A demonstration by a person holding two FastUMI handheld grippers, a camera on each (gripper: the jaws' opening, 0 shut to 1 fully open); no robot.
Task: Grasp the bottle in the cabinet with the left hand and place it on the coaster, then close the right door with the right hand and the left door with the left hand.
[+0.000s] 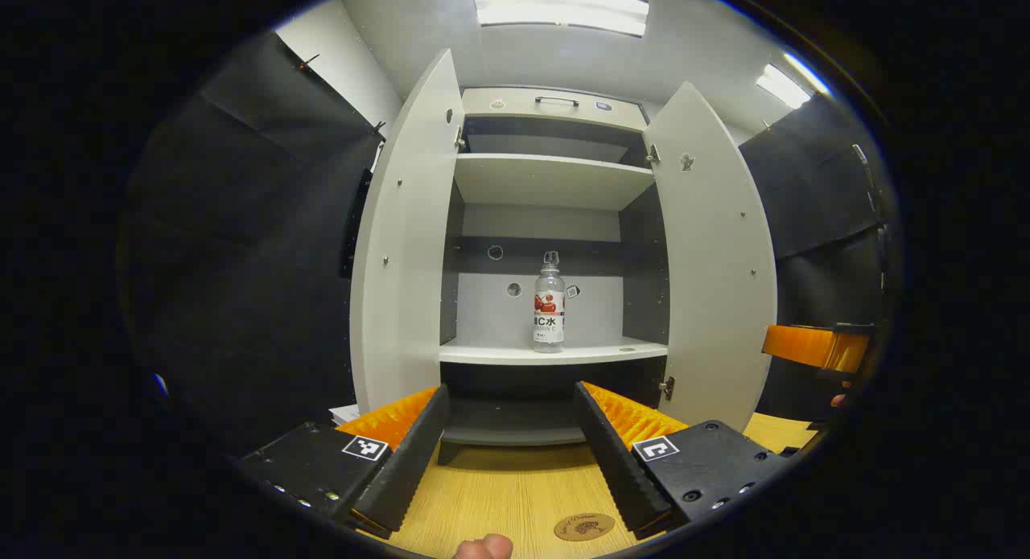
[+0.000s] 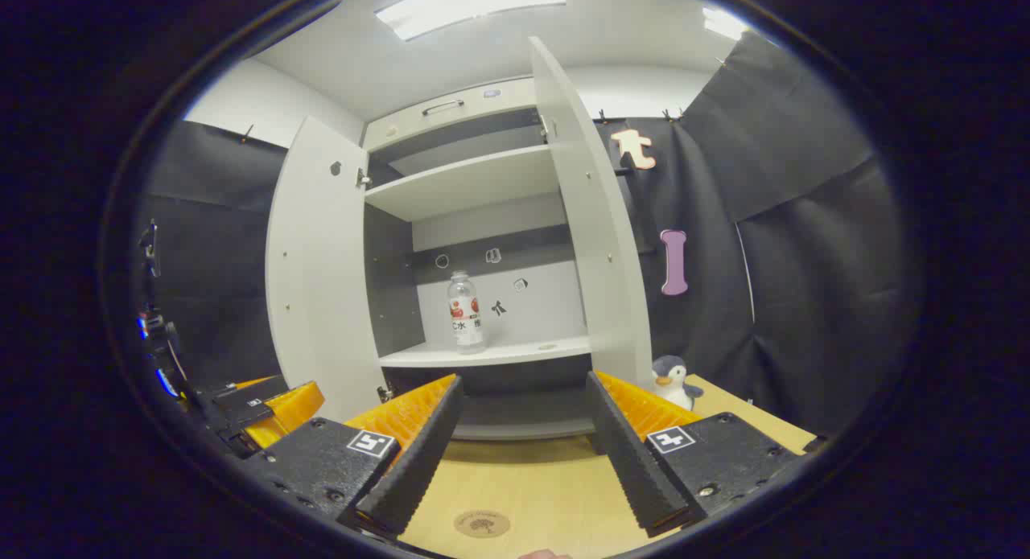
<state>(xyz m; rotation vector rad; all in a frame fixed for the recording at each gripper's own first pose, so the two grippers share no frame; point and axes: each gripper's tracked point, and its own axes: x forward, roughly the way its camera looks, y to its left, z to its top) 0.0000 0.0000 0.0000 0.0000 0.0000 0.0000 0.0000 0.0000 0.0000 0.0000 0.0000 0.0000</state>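
Note:
A clear bottle [image 1: 549, 306] with a red-and-white label stands upright on the cabinet's lower shelf [image 1: 555, 352], also seen as the bottle [image 2: 466, 311] in the right gripper view. Both cabinet doors stand wide open: the left door [image 1: 402, 245] and the right door [image 1: 716, 253]. A round brown coaster [image 1: 583, 527] lies on the wooden table in front, coaster [image 2: 481, 524]. My left gripper [image 1: 511, 406] is open, facing the cabinet with nothing between its fingers. My right gripper [image 2: 523, 394] is open too, aimed between the doors.
The wooden table [image 1: 515, 487] carries the cabinet. A toy penguin [image 2: 674, 380] sits on the table beside the right door [image 2: 599, 237]. The other gripper [image 2: 257, 410] shows at the left of the right gripper view. An upper shelf [image 1: 547, 177] is bare. A fingertip [image 1: 483, 548] shows at the bottom edge.

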